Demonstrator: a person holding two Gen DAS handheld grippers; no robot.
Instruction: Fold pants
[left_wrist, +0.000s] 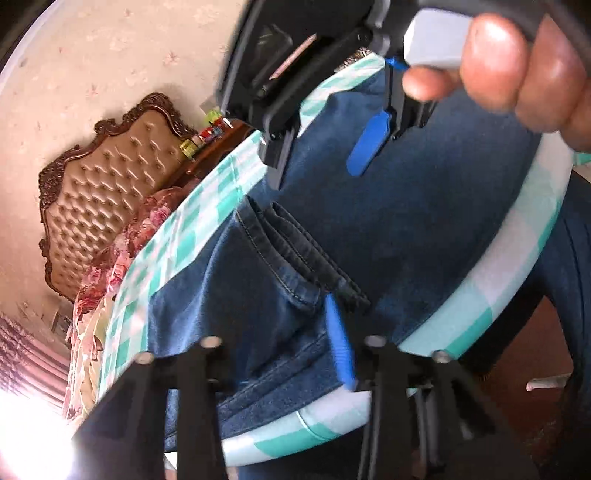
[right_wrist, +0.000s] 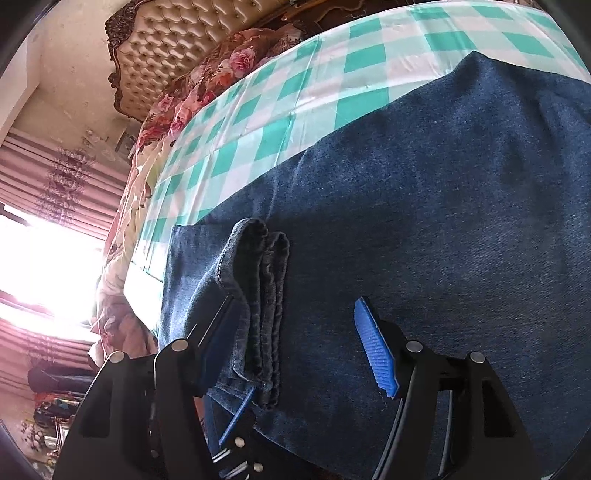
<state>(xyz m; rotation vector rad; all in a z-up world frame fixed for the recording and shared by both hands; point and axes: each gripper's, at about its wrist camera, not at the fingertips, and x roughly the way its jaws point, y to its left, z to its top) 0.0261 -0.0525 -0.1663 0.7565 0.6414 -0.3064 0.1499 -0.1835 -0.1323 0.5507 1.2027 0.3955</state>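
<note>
Dark blue jeans (left_wrist: 406, 221) lie folded across a table with a green-and-white checked cloth (left_wrist: 192, 225). The leg hems (left_wrist: 306, 258) lie doubled on top of the denim. My left gripper (left_wrist: 280, 354) hovers over the near edge of the jeans with its jaws apart; one blue pad (left_wrist: 340, 343) shows. In the right wrist view the jeans (right_wrist: 443, 221) fill the frame and the hems (right_wrist: 258, 295) lie between my right gripper's (right_wrist: 295, 350) open jaws, with one blue pad (right_wrist: 376, 350) clear of the cloth. The right gripper also shows in the left wrist view (left_wrist: 325, 140).
The checked cloth (right_wrist: 295, 92) runs to the table's far edge. Beyond stands a bed with a tufted headboard (right_wrist: 166, 48) and floral bedding (right_wrist: 221, 74). A bright window with pink curtains (right_wrist: 44, 258) is at the left. A hand (left_wrist: 517, 66) grips the right tool.
</note>
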